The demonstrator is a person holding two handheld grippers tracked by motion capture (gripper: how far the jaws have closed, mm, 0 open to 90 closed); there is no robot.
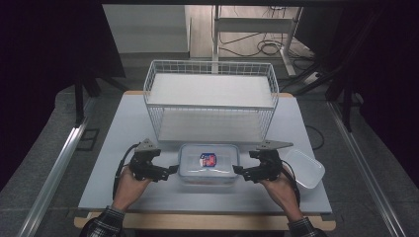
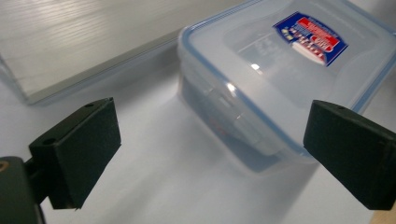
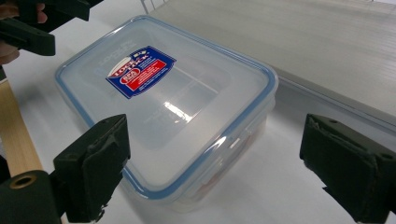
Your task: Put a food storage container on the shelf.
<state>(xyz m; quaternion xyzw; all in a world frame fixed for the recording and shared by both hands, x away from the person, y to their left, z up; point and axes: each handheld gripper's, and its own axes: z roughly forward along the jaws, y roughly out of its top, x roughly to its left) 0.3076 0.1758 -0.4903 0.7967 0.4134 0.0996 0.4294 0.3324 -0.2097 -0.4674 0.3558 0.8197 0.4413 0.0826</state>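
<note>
A clear plastic box (image 1: 209,163) with a blue-rimmed lid and a red and blue label stands on the white table (image 1: 123,128), near its front edge. My left gripper (image 1: 174,169) is at the box's left end, jaws wide apart and empty. My right gripper (image 1: 237,170) is at the box's right end, likewise open. In the left gripper view the box (image 2: 280,70) lies just ahead of the gripper (image 2: 212,149), its end flap (image 2: 233,121) between and beyond the pads. In the right gripper view the box (image 3: 168,102) reaches in between the spread jaws of the gripper (image 3: 224,168), with no pad touching it.
A white wire rack (image 1: 210,62) with two white shelf boards stands right behind the box. A second clear plastic piece (image 1: 304,168) lies at the table's right edge, beside my right hand. The left gripper (image 3: 32,28) shows in the right gripper view's top left corner.
</note>
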